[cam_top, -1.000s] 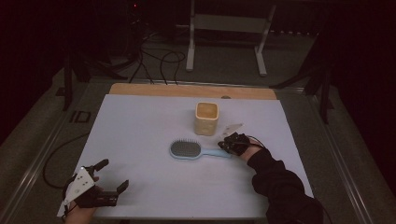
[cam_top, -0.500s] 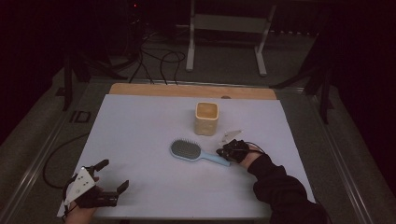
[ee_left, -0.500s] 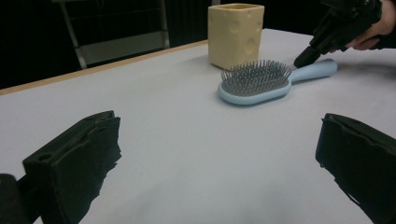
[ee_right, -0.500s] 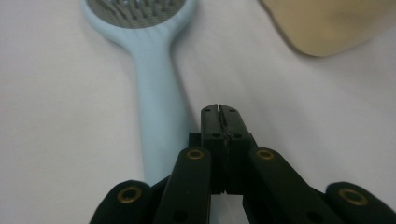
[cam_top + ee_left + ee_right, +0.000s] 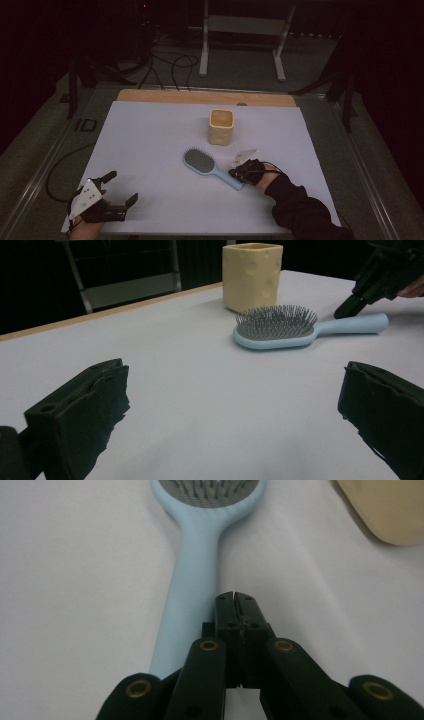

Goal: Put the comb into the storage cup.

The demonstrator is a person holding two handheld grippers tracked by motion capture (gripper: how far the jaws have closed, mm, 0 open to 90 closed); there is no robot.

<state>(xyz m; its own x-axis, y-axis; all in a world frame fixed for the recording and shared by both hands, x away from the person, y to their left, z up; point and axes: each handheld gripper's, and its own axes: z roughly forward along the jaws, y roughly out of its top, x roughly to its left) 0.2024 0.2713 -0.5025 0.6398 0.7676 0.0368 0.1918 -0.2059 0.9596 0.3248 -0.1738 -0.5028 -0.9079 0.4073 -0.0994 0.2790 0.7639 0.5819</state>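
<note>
A light blue hairbrush (image 5: 200, 161) (image 5: 275, 327) (image 5: 195, 570) with grey bristles lies slantwise on the white sheet, handle toward the near right. My right gripper (image 5: 235, 173) (image 5: 235, 597) is shut with nothing between its jaws. Its tip rests against the right side of the handle, seen far off in the left gripper view as the right gripper (image 5: 345, 310). A yellow square cup (image 5: 221, 127) (image 5: 251, 275) (image 5: 395, 510) stands upright just behind the brush. My left gripper (image 5: 123, 186) (image 5: 235, 405) sits open and empty at the near left corner.
The white sheet (image 5: 150, 130) covers the table, with a wooden strip (image 5: 200, 97) along its far edge. Behind the table, a metal stand (image 5: 240, 30) and cables (image 5: 170, 65) lie on the dark floor.
The right gripper has moved toward the near edge with its tip at the brush handle. The handle has swung nearer, turning the brush from level to slanted. The left gripper stayed put.
</note>
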